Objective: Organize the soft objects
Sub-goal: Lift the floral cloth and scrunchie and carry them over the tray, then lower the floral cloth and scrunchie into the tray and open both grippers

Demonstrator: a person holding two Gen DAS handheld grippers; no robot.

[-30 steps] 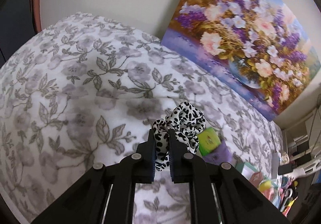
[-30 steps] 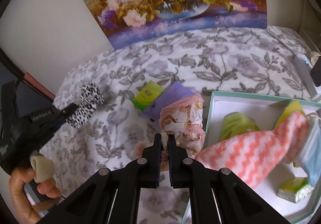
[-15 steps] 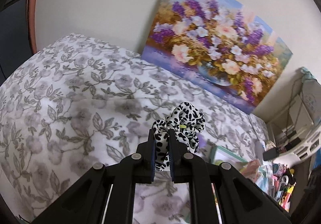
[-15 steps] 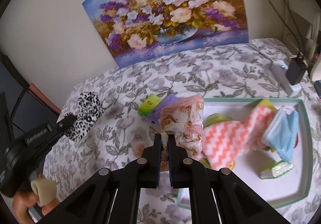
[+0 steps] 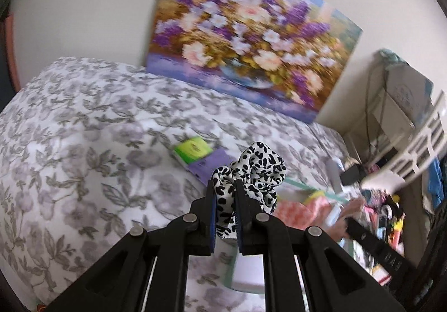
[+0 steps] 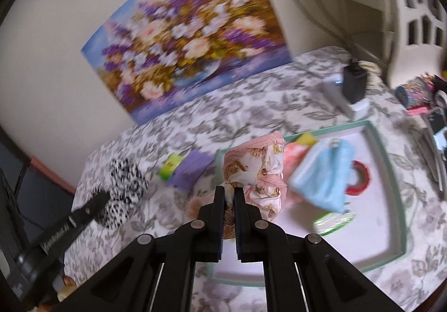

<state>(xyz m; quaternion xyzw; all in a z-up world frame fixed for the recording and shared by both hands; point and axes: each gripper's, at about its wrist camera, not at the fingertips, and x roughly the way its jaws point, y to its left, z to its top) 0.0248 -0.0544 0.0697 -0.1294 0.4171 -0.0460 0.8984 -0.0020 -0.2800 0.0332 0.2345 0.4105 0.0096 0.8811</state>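
My left gripper (image 5: pixel 225 186) is shut on a black-and-white spotted scrunchie (image 5: pixel 255 169), held up over the floral bedspread (image 5: pixel 83 130). From the right wrist view the same scrunchie (image 6: pixel 124 186) shows at the left, on the left gripper's tip. My right gripper (image 6: pixel 229 190) is shut on a bunched pink-trimmed printed cloth (image 6: pixel 258 172), hanging above the near left edge of a white tray with a teal rim (image 6: pixel 391 172). In the tray lie a light blue cloth (image 6: pixel 327 175), a coral zigzag cloth (image 6: pixel 293 151), a red tape roll (image 6: pixel 360 178) and a green packet (image 6: pixel 332 224).
A green packet (image 6: pixel 171 166) and a purple card (image 6: pixel 191 171) lie on the bedspread left of the tray. A flower painting (image 6: pixel 190 41) leans on the wall behind. A white device with a black plug (image 6: pixel 349 88) sits at the back right, a white plastic rack (image 6: pixel 413 18) beyond.
Both grippers have risen and swung right, each keeping its cloth. The tray now lies under and right of the right gripper; it has come into the left wrist view.
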